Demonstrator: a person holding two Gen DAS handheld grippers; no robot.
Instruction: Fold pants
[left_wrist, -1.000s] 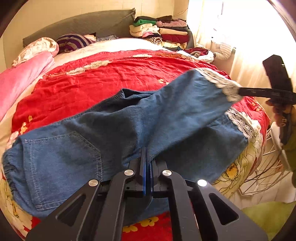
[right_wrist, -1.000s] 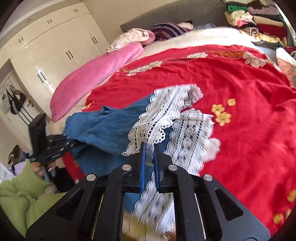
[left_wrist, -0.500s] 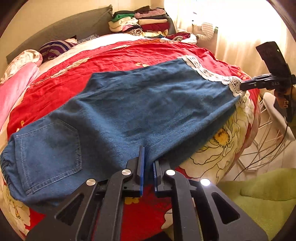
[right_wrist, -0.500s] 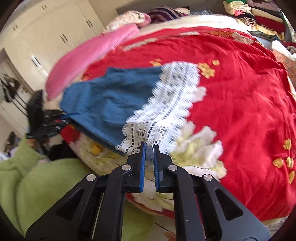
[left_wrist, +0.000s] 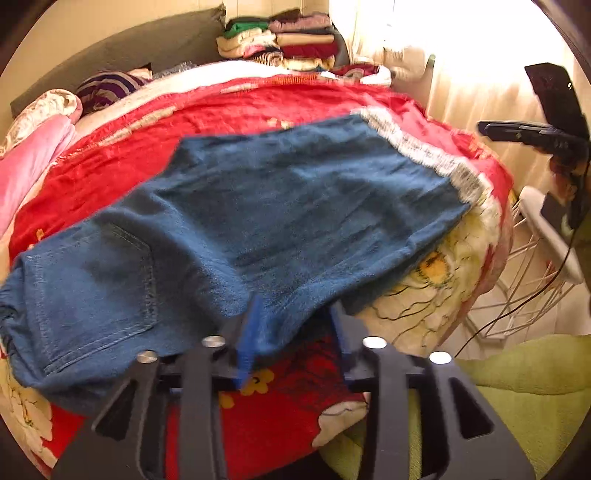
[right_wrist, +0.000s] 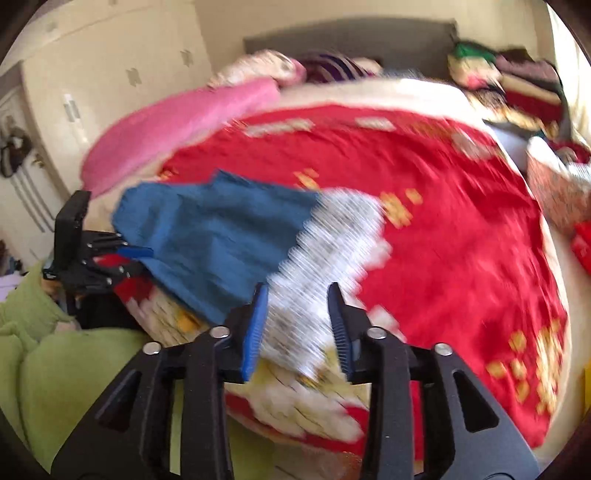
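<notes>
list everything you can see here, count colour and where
jeans: 1, blue with white lace hems, flat across the near edge of the bed
bedspread: 1, red with yellow and white flowers, covering the bed
long pillow: 1, pink, along the bed's wardrobe side
striped pillow: 1, purple and white, by the headboard
headboard: 1, grey, far end
folded clothes: 1 stack, mixed colours, far corner
wardrobe: 1, cream, beside the bed
wire basket: 1, white, on the floor by the bed
sleeve: green, near edge
left claw: black with blue pads, just opened, jeans edge between its fingers
right claw: same, just opened at the lace
</notes>
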